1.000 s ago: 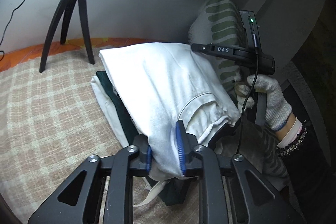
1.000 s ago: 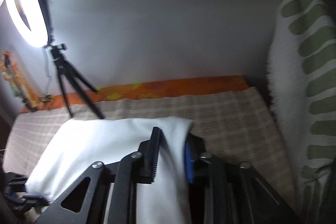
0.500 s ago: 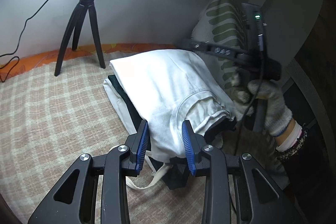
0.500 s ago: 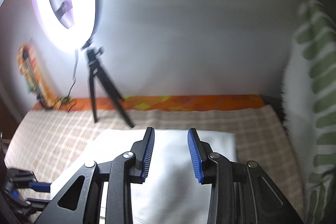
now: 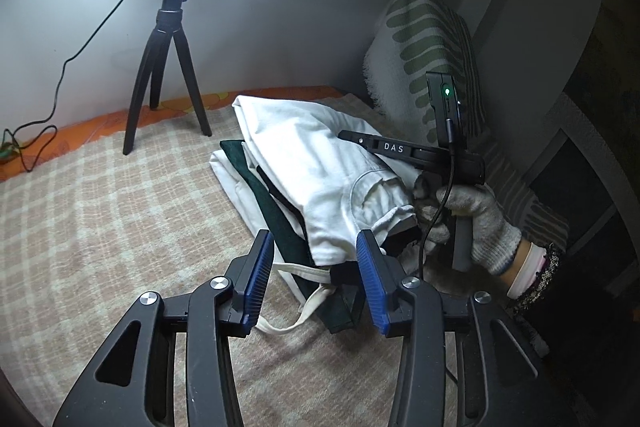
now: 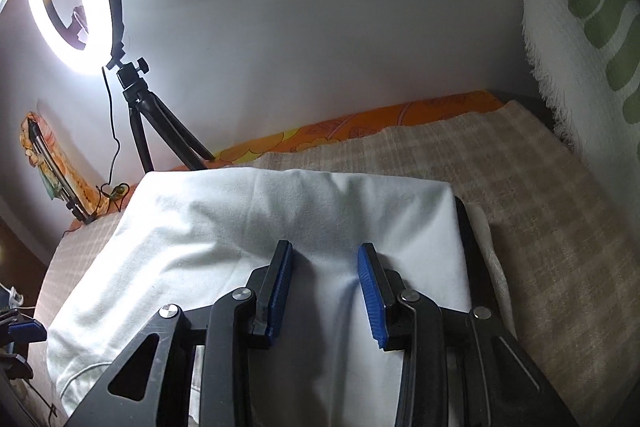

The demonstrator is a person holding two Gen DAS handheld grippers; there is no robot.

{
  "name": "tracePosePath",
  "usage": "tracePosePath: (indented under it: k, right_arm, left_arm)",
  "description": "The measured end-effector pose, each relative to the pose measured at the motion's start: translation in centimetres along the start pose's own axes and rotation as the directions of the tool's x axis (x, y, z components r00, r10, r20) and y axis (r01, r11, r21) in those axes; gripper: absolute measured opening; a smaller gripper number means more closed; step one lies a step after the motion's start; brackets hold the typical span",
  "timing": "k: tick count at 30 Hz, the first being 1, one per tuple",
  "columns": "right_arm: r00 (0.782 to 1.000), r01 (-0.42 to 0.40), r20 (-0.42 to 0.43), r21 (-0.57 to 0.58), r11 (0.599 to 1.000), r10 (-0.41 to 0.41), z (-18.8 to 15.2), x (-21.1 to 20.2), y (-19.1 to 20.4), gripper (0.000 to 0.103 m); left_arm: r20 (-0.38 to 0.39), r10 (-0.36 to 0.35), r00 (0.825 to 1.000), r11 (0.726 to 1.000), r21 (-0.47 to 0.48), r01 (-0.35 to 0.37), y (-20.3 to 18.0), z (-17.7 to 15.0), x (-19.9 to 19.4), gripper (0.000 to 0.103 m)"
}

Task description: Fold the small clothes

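Note:
A folded white garment lies on top of a small stack, over a dark green piece and another white one. My left gripper hangs just in front of the stack's near edge. Its jaws are opening and the pads touch nothing. From the right wrist view, the white garment fills the foreground. My right gripper stands open with its fingertips down on the garment's top face, a soft crease between them. A gloved hand holds that gripper's handle at the stack's right side.
A lit ring light on a black tripod stands at the back by the wall, its cable trailing left. A green-patterned cushion leans at the right. The stack rests on a checked beige blanket; a white strap loops out beneath it.
My left gripper let go of the white garment's near edge, widened and drew back. My right gripper released the cloth, lifted, then came down onto the garment's top.

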State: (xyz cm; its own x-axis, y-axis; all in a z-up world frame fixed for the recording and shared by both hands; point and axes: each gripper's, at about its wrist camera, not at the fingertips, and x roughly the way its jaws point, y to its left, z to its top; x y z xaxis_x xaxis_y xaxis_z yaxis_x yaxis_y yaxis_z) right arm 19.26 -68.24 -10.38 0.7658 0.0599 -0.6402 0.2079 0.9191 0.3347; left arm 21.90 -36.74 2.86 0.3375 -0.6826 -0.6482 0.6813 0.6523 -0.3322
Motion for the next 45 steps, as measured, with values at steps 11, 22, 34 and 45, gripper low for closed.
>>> tracePosePath:
  k: [11,22,34,45]
  right_arm:
    - [0.998,0.036,0.044,-0.036,0.999,-0.034,-0.3,-5.4,3.6,0.037]
    - [0.993,0.079,0.09,-0.06,0.995,-0.073,-2.6,-10.7,7.2,0.054]
    - [0.982,0.148,0.125,-0.04,0.988,-0.142,-7.0,-16.0,11.9,0.083]
    - [0.942,0.254,0.225,0.012,0.967,-0.25,-10.2,-19.6,16.2,0.102]
  left_arm:
    - [0.014,0.062,0.998,0.998,0.018,-0.062,-1.5,-1.2,-3.6,0.055]
    - [0.093,0.105,0.99,0.991,0.069,-0.112,-3.7,-2.9,-9.3,0.069]
    - [0.16,0.145,0.976,0.982,0.094,-0.162,-4.3,-5.5,-14.7,0.083]
    - [0.135,0.252,0.958,0.962,0.075,-0.263,-3.2,-8.6,-17.1,0.086]
